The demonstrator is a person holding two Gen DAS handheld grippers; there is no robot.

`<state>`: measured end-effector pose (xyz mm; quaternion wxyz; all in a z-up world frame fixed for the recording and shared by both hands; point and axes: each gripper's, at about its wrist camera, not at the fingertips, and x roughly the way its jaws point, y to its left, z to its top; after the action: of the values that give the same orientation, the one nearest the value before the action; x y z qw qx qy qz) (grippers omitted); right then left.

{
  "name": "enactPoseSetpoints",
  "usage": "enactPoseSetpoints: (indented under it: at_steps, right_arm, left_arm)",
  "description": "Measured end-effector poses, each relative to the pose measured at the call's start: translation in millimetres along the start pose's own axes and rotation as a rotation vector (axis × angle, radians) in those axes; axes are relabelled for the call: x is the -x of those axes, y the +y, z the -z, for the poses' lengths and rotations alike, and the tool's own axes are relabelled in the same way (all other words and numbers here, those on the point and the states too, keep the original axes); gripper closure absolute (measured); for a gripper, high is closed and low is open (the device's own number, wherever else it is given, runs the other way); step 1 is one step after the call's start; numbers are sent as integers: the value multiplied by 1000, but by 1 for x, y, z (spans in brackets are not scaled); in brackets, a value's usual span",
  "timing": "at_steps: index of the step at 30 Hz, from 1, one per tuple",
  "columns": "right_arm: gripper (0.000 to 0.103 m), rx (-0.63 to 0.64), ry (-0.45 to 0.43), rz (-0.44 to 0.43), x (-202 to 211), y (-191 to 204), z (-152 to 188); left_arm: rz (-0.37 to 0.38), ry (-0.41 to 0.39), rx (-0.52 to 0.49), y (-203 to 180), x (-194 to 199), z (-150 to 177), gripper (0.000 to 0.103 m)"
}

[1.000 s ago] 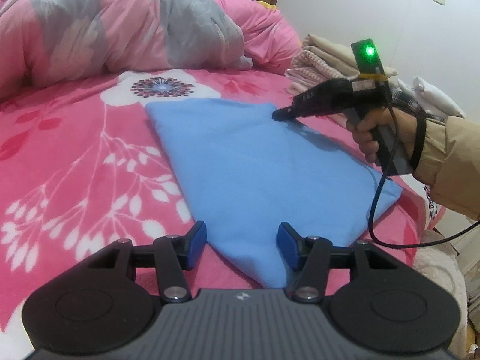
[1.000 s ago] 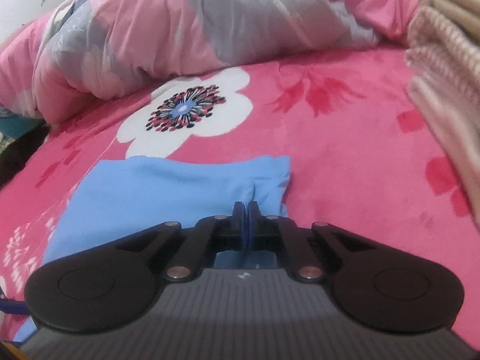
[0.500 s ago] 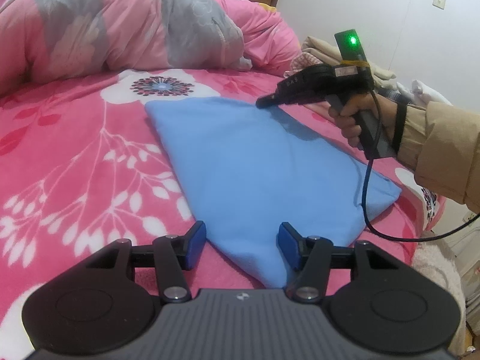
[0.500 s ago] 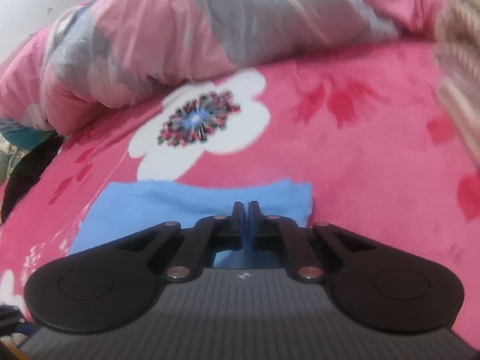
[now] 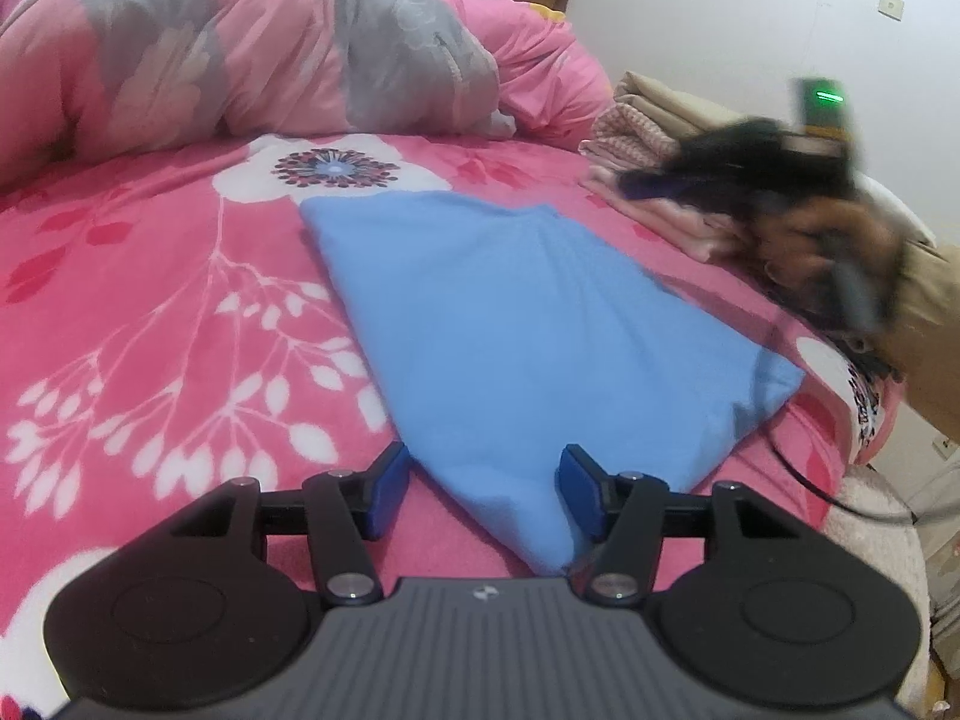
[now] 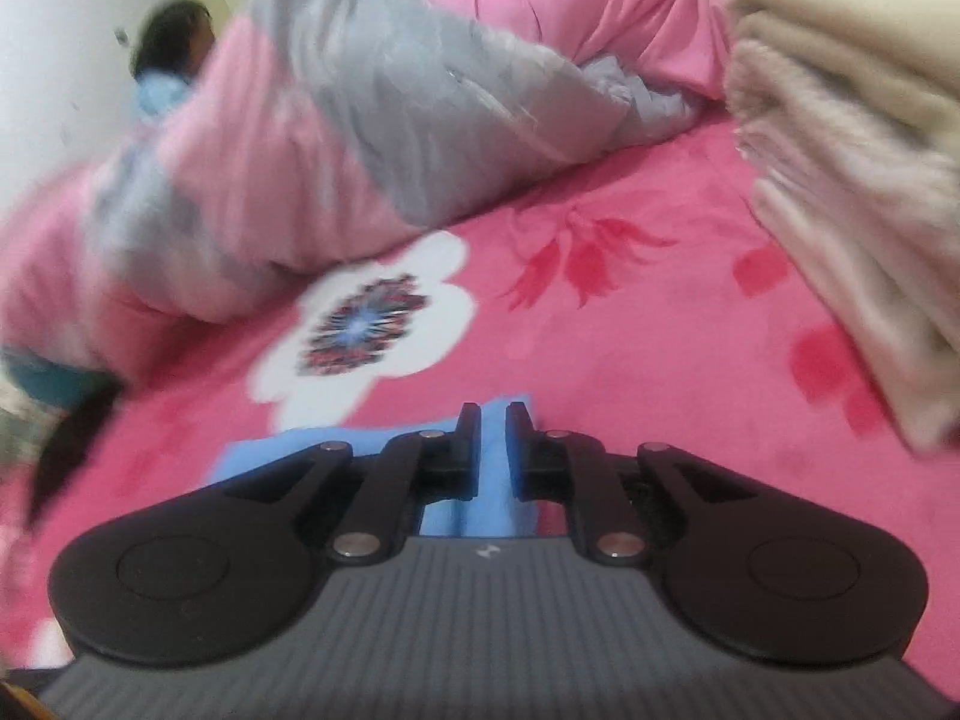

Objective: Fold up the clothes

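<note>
A folded light blue cloth [image 5: 516, 324] lies flat on the pink floral bedspread [image 5: 150, 312]. My left gripper [image 5: 483, 483] is open, its blue pads on either side of the cloth's near corner, just above it. My right gripper [image 6: 493, 420] has its jaws slightly apart and holds nothing; it hangs above the cloth's far corner [image 6: 486, 468]. In the left wrist view the right gripper [image 5: 636, 187] is blurred, lifted off to the right of the cloth, near the folded stack.
A pink and grey quilt [image 5: 240, 42] is bunched along the back of the bed. A stack of folded beige and pink clothes [image 6: 852, 192] sits at the right, also in the left wrist view [image 5: 648, 120]. The bed's right edge [image 5: 864, 420] is close.
My right gripper has let go of the cloth's far corner, opened a little, and moved up and to the right. The cloth now lies flat. My left gripper has stayed put.
</note>
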<state>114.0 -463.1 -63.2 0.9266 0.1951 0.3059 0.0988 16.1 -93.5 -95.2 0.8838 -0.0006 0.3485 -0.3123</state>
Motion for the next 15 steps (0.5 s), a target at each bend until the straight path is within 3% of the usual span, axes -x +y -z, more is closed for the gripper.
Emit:
enactPoseSetpoints:
  at_steps: [2,4,11,13,15]
  right_arm:
    - [89,5,39,-43,28,4,16]
    - [73,26,88,-62,49,11,38]
    - [73,75,159,-71,79,19,90]
    - [81,86,166,-73,81,18,97]
    - [103,107,168,-69,83,16,103]
  left_arm:
    - [-8,3,7,-1,1,-1,45]
    - [-18,8,18,-2,1,-2,45]
    - [-56,23,47,-5,5,-2,45]
    - [-68,26,53,-7,6,-2,45]
    - [-76,29,54,-7,6,-2,45]
